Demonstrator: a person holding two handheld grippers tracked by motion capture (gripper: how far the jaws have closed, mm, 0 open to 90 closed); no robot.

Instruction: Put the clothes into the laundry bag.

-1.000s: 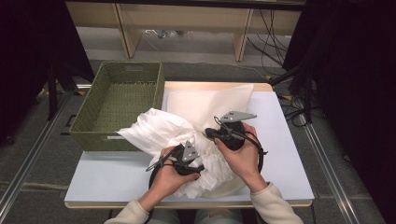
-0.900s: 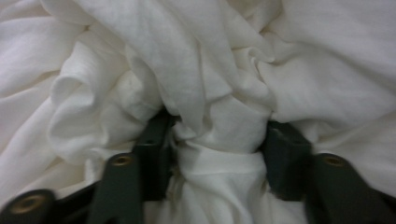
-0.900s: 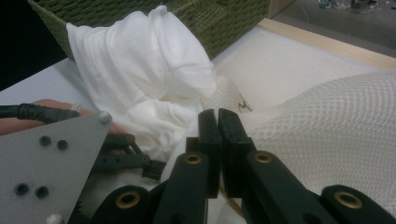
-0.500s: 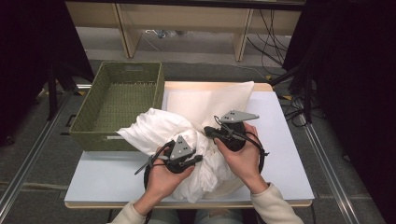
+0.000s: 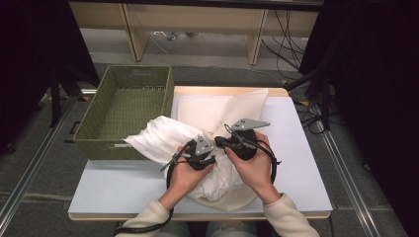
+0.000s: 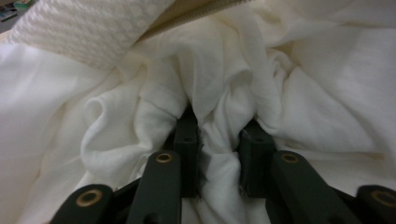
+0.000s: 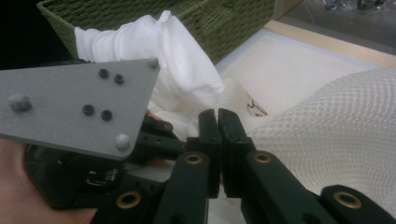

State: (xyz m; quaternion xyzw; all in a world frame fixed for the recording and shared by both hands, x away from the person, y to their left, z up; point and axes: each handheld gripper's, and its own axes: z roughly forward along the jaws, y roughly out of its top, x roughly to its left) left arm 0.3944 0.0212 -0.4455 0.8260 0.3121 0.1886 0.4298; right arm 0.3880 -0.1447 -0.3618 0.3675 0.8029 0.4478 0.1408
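White cloth [image 5: 168,140], bunched mid-table beside the green basket [image 5: 123,111], is pinched by the left gripper [image 6: 219,154], its jaws just reopening slightly, while the right gripper [image 7: 218,140] clamps its mesh laundry bag [image 7: 327,140]; next, probably stuffing deeper.

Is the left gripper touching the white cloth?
Touching. In the left gripper view, the left gripper has a fold of the white cloth bunched between its jaws.

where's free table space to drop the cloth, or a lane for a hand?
Free: the white table to the right of the right gripper, and its front-left strip below the green woven basket. The basket floor is bare too. Crowded: the centre, where the white cloth, mesh bag, left gripper and both hands bunch together.
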